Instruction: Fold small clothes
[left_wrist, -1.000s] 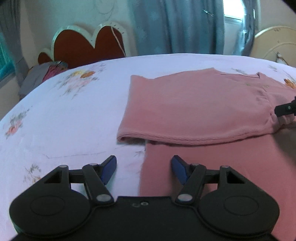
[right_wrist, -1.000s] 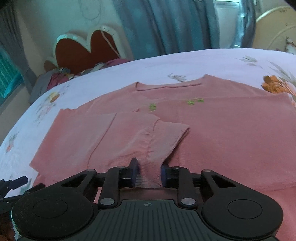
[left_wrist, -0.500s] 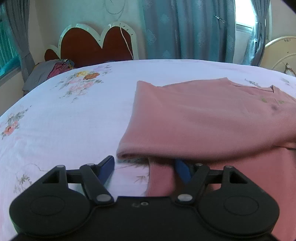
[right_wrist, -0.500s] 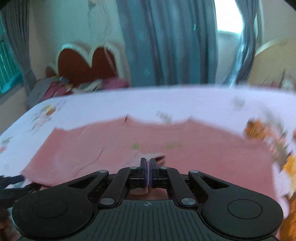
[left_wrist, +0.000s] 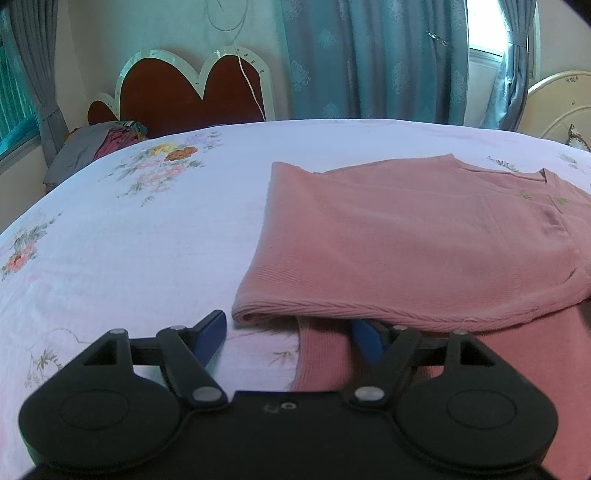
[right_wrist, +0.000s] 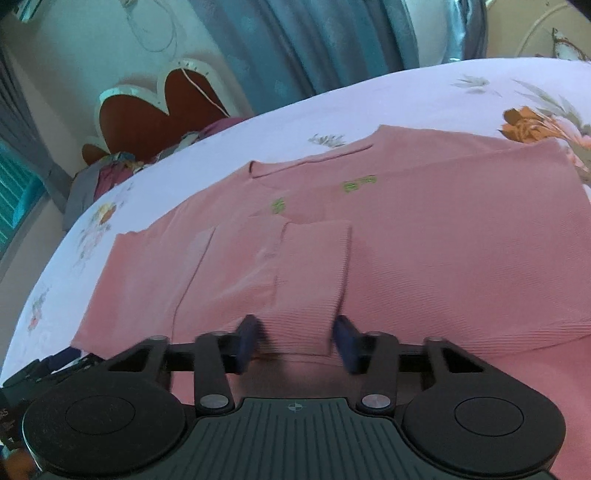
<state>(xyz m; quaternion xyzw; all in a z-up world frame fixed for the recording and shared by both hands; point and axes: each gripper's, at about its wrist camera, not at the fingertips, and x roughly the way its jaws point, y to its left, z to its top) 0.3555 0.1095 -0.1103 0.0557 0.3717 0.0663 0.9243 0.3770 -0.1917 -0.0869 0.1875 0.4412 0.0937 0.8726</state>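
Note:
A pink knit sweater (left_wrist: 406, 236) lies on the white flowered bed (left_wrist: 147, 229), its left side folded in over the body. My left gripper (left_wrist: 288, 332) is open at the sweater's near left hem corner, its right finger tucked under the folded layer. In the right wrist view the sweater (right_wrist: 443, 258) has its sleeve laid across the body, with the ribbed cuff (right_wrist: 314, 280) flat between the fingers of my right gripper (right_wrist: 299, 339), which is open and holds nothing.
A heart-shaped red headboard (left_wrist: 192, 96) and a pile of clothes (left_wrist: 107, 140) stand at the far left of the bed. Blue curtains (left_wrist: 369, 59) hang behind. The left gripper's body shows at the lower left of the right wrist view (right_wrist: 44, 369).
My right gripper was shut on the sleeve cuff; it has opened and the cuff now lies flat on the sweater. My left gripper moved forward, its right finger sliding under the folded layer.

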